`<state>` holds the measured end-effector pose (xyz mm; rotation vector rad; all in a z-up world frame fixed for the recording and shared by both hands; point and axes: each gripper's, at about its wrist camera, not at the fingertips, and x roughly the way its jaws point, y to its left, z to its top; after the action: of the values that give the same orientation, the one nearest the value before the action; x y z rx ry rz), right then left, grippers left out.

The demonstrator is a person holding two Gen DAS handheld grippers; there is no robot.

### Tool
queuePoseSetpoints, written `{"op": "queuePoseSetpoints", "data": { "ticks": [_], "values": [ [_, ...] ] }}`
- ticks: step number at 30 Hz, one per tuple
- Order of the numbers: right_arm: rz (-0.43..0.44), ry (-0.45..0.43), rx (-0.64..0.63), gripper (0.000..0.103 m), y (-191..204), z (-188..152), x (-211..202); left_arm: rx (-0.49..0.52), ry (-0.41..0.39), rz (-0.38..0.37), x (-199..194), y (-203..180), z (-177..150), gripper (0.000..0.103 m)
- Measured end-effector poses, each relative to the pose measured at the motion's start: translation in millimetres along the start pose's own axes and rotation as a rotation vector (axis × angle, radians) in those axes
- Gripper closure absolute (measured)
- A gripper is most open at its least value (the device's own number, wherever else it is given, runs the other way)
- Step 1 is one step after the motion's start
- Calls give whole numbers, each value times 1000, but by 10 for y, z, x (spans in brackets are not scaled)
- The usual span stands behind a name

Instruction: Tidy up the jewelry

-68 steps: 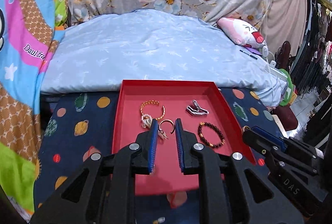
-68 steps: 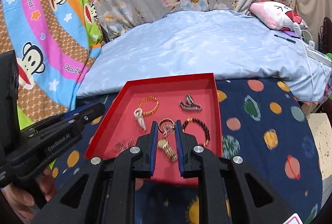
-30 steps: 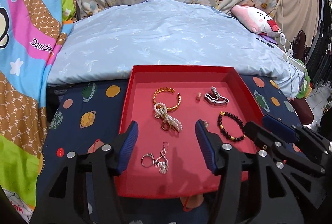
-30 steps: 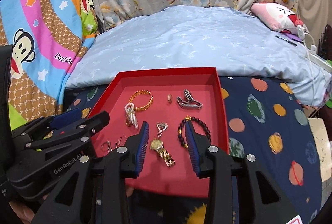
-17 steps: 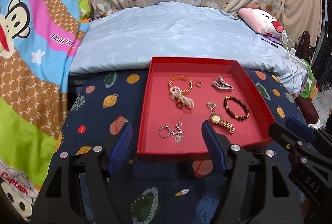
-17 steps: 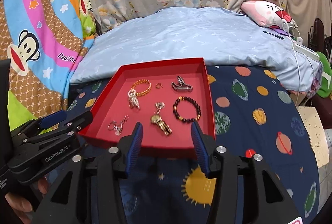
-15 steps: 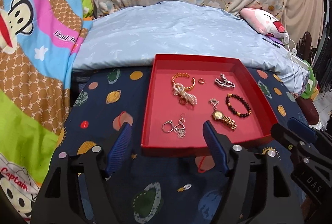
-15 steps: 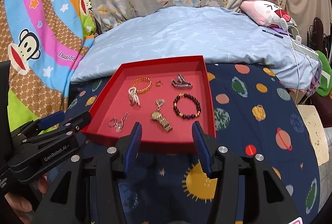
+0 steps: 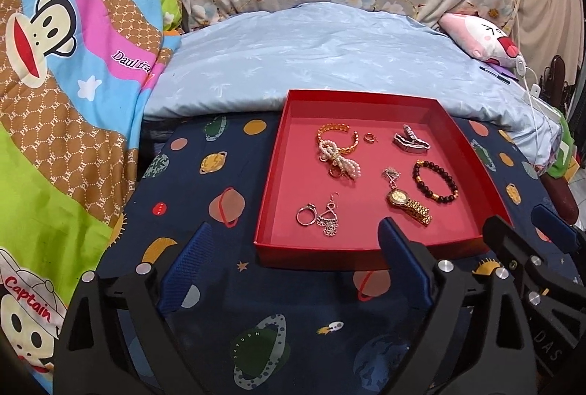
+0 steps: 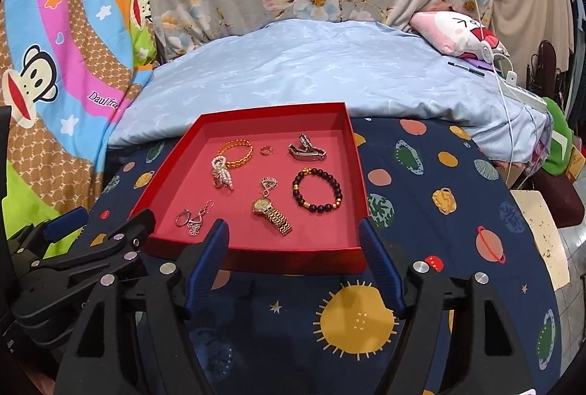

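Note:
A red tray (image 9: 472,153) (image 10: 359,175) lies on the planet-print cloth. It holds a gold bangle (image 9: 338,129), a pearl bow (image 9: 338,162), a small ring (image 9: 370,137), a silver clip (image 9: 410,143), a dark bead bracelet (image 9: 436,182), a gold watch (image 9: 406,204) (image 10: 273,210) and silver earrings (image 9: 320,213). My left gripper (image 9: 295,261) is open and empty, just short of the tray's near edge. My right gripper (image 10: 295,256) is open and empty, at the tray's near edge.
The navy planet-print cloth (image 9: 205,197) covers the surface around the tray. A light blue quilt (image 9: 329,58) lies behind it, with a pink plush (image 9: 476,36) at the far right. A colourful monkey-print blanket (image 9: 55,65) hangs on the left.
Both grippers let go of jewelry, opened wide and drew back from the tray. The earrings and the watch now lie in the tray.

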<state>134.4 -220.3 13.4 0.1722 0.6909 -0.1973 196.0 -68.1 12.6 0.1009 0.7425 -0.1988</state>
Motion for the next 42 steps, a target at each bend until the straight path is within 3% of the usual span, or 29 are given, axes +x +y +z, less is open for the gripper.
{"op": "queuePoseSetpoints", "data": {
  "ticks": [14,22,42],
  "values": [
    [-98,-74,-18,20,31,8,156,-5,-39,101,161,-27,74,9],
    [-99,-57,-21,18,32,0,239,-16,-26,141,253,-17,30,8],
    [-90,-45,12,18,-7,-63,280,-5,-32,153,276,-35,25,8]
  ]
}}
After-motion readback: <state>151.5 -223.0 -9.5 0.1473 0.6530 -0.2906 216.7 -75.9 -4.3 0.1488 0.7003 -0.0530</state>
